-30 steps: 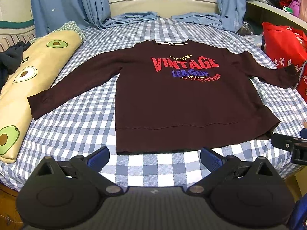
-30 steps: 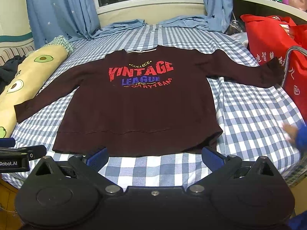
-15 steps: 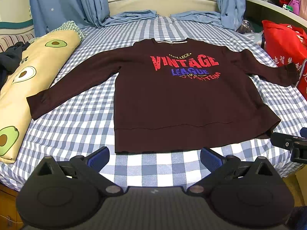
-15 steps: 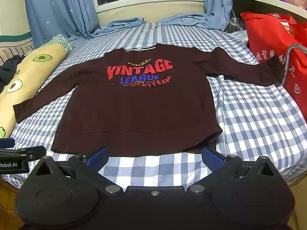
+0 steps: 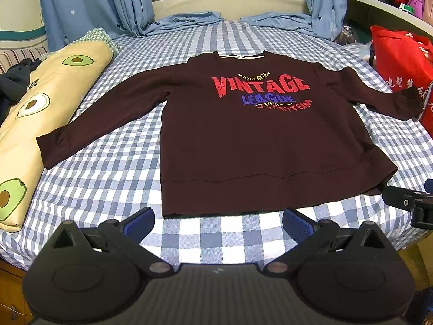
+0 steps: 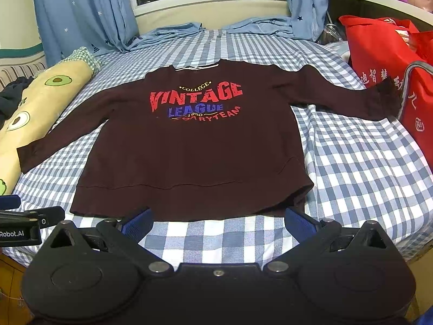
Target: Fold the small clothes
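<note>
A dark maroon sweatshirt (image 5: 257, 149) with "VINTAGE LEAGUE" printed on the chest lies flat and face up on the checked bed, both sleeves spread out; it also shows in the right wrist view (image 6: 189, 149). My left gripper (image 5: 217, 222) is open and empty, just in front of the hem near its left corner. My right gripper (image 6: 217, 220) is open and empty, just in front of the hem toward its right corner. The right gripper's tip shows at the right edge of the left wrist view (image 5: 406, 203). The left gripper's tip shows at the left edge of the right wrist view (image 6: 29, 216).
The blue-and-white checked bed (image 5: 108, 176) fills both views. A long avocado-print pillow (image 5: 40, 113) lies along its left side. Red bags (image 6: 384, 62) stand at the right, touching the right sleeve cuff. Blue curtains (image 5: 89, 8) and folded blue cloth (image 5: 184, 21) lie at the back.
Both grippers have edged slightly forward toward the hem. A hand seen at the right edge of the right wrist view a second ago is gone. The sweatshirt has not moved.
</note>
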